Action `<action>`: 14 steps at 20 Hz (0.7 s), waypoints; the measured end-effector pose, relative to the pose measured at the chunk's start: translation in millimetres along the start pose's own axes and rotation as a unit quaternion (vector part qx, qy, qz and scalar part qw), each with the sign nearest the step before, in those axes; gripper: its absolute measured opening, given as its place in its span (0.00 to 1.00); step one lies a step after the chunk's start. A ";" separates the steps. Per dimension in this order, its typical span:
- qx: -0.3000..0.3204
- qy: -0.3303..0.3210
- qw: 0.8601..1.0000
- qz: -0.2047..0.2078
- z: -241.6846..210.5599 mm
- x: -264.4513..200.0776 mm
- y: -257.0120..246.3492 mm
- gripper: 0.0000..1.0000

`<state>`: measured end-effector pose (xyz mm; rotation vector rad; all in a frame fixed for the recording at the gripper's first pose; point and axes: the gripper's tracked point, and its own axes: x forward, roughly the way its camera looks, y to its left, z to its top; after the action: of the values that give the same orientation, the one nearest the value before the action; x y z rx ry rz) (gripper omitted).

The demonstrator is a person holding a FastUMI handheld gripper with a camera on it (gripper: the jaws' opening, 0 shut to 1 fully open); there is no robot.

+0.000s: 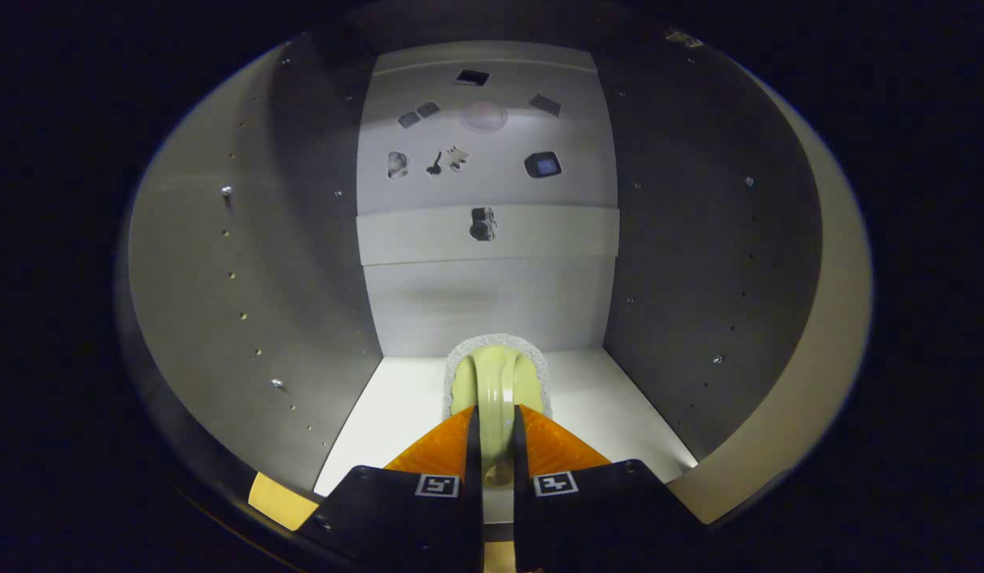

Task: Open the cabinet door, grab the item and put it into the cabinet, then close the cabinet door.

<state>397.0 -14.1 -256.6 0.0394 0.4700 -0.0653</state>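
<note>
I am looking into the open cabinet [492, 294], with its grey side walls, pale back panel and white floor [404, 414]. My gripper [496, 426] is inside the opening, just above the floor. Both fingers press on the handle of a pale yellow-green brush [495, 374] with a ring of white bristles around its head. The brush head sticks out ahead of the fingertips, close to the cabinet's back wall. The handle runs back between the fingers, and its rear end is hidden by them.
A shelf strip [539, 235] crosses the back panel halfway up, with a small fitting [482, 224] on it. Several small dark fittings [542, 165] and a round vent [484, 116] sit on the panel above. Rows of peg holes line both side walls. A wooden edge [275, 500] shows at the lower left.
</note>
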 end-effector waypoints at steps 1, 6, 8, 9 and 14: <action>0.000 0.006 1.000 0.002 -3.3 4.8 0.8 0.19; 0.005 -0.002 1.000 0.014 -1.5 17.0 6.2 0.29; 0.016 -0.010 1.000 0.018 2.9 20.4 7.6 0.29; 0.020 -0.010 1.000 0.020 3.0 20.4 8.2 0.29; -0.002 -0.028 0.999 0.023 14.1 -4.1 11.6 0.29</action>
<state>400.6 -3.1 -241.9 0.0434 0.4130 -0.0196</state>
